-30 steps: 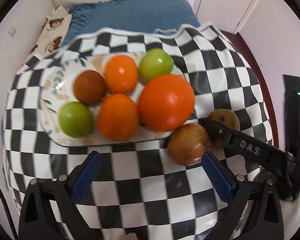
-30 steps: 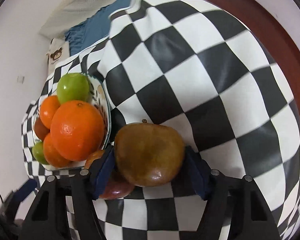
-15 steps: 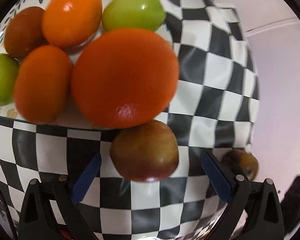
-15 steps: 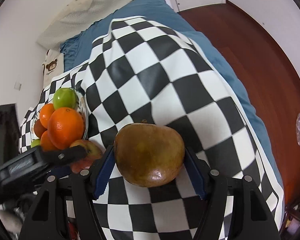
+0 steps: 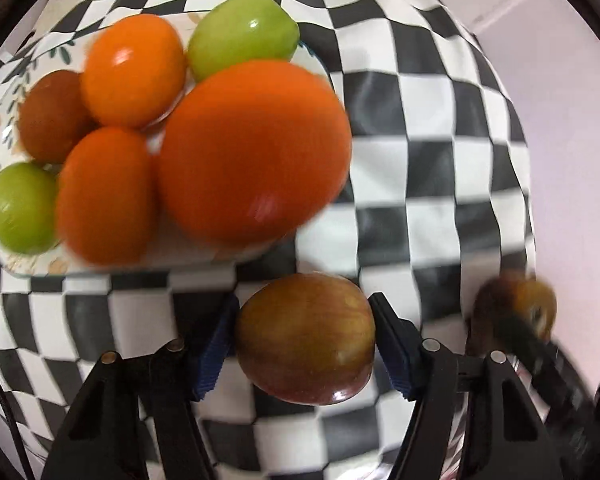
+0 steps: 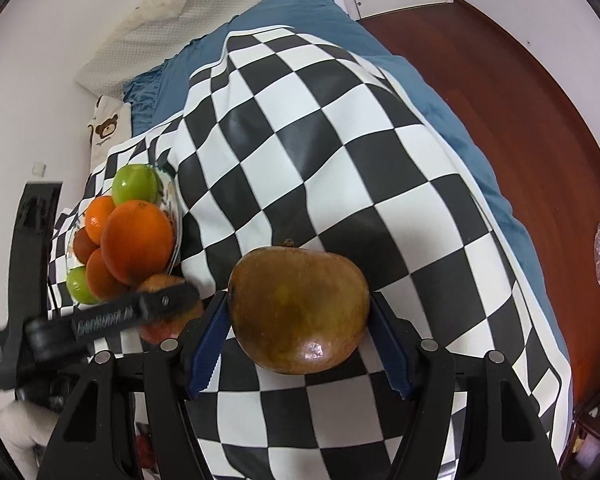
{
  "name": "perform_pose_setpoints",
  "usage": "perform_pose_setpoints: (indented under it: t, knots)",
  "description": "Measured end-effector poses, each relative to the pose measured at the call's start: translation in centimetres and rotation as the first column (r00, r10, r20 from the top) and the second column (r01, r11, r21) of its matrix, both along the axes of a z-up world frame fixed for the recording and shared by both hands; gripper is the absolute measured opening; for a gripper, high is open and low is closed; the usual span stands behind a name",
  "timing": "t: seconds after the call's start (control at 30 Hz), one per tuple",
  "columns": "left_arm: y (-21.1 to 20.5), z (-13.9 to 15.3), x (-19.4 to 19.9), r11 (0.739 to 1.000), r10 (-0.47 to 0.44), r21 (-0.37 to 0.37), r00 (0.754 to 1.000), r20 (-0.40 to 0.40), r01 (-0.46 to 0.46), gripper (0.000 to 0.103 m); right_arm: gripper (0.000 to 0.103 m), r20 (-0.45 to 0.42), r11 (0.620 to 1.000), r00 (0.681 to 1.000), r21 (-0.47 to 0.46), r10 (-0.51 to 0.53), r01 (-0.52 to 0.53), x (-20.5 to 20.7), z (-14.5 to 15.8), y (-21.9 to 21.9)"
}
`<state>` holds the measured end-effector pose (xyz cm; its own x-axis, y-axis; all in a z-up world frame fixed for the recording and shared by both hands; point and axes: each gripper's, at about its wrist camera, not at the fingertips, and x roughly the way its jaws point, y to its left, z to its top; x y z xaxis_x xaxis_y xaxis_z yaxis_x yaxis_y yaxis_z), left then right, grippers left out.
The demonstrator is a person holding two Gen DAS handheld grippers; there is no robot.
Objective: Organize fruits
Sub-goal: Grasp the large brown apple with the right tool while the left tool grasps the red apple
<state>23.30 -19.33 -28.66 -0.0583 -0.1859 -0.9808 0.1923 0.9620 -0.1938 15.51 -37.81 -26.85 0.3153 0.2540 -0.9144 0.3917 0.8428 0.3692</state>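
Two reddish-brown apples are sitting in the tools' jaws, one in each. The left tool (image 5: 304, 340) is pointing steeply down at the red-streaked apple (image 5: 305, 338), which is lying on the checkered cloth (image 5: 432, 184) just in front of the plate's near rim. Its jaws have just been closing, and the blue pads (image 5: 216, 344) are now standing at the apple's two sides; the right pad is touching the skin, while the contact on the left is looking close but I cannot tell for sure.

The right tool (image 6: 298, 336) is gripping the brown-green apple (image 6: 299, 308), its blue pads pressing both flanks and the fruit appearing to hang clear above the cloth. In the left wrist view that same apple (image 5: 516, 304) is showing blurred at the right edge, past the cloth's border.

Beyond the red-streaked apple, the patterned plate (image 5: 32, 268) is carrying six fruits: a large orange (image 5: 256, 152) nearest the tool, two smaller oranges (image 5: 104, 196) beside and behind it, two green apples (image 5: 244, 36) at the far and left ends, and a dark brown fruit (image 5: 52, 116) at the left rear.

The cloth is lying over a blue bedsheet (image 6: 300, 4), with a white pillow (image 6: 188, 20) by the wall and a reddish wooden floor (image 6: 520, 100) to the right.
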Motion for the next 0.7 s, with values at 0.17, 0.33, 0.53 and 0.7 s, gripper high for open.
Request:
perform_pose_setpoints:
  t: [0.17, 0.33, 0.53, 0.7]
  knots:
    - [2.0, 1.5, -3.3, 0.997, -0.076, 0.009, 0.997, 0.020, 0.075, 0.064, 0.070, 0.009, 0.998, 0.999, 0.038, 0.043, -0.043, -0.7, 0.5, 1.1]
    - [4.3, 3.4, -5.1, 0.994, -0.107, 0.019, 0.993, 0.057, 0.107, 0.063, 0.070, 0.005, 0.991, 0.995, 0.090, 0.103, -0.103, -1.5, 0.4, 3.3]
    - [5.5, 2.0, -5.9, 0.990, -0.127, 0.070, 0.989, 0.076, 0.121, 0.063, 0.070, -0.001, 0.971, 0.976, 0.104, 0.216, -0.214, -2.3, 0.2, 7.4]
    - [4.8, 1.1, -4.6, 0.991, -0.123, 0.067, 0.985, 0.125, 0.116, 0.063, 0.070, -0.012, 0.965, 0.967, 0.062, 0.255, -0.254, -2.1, -0.7, 9.5]
